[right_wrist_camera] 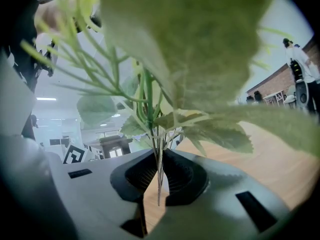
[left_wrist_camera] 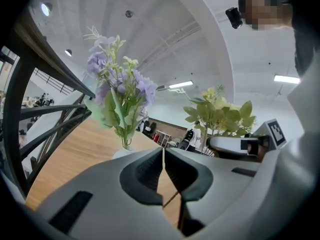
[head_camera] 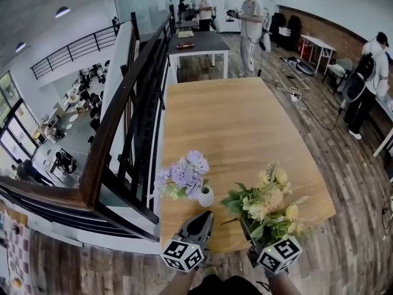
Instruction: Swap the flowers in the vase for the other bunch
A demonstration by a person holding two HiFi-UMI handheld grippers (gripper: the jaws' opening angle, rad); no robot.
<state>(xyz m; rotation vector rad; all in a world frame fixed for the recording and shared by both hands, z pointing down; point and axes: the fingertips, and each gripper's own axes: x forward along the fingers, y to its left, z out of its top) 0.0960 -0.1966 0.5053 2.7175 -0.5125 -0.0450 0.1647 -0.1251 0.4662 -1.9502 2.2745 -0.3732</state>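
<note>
A small white vase [head_camera: 206, 196] stands near the front edge of the wooden table [head_camera: 239, 128] and holds a purple bunch [head_camera: 182, 174]. In the left gripper view the purple bunch [left_wrist_camera: 118, 91] rises just beyond my jaws. My left gripper [head_camera: 205, 217] is shut with nothing in it, just in front of the vase. My right gripper [head_camera: 247, 231] is shut on the stems of a yellow and green bunch [head_camera: 268, 204], held upright to the right of the vase. Up close, the stems [right_wrist_camera: 159, 159] run between the closed jaws, and leaves fill the right gripper view.
A black stair railing [head_camera: 132, 121] runs along the table's left side, with a drop to a lower floor beyond. Behind the table stands a dark table [head_camera: 198, 43]. Several people stand at the back and right, and cables [head_camera: 301, 97] lie on the floor.
</note>
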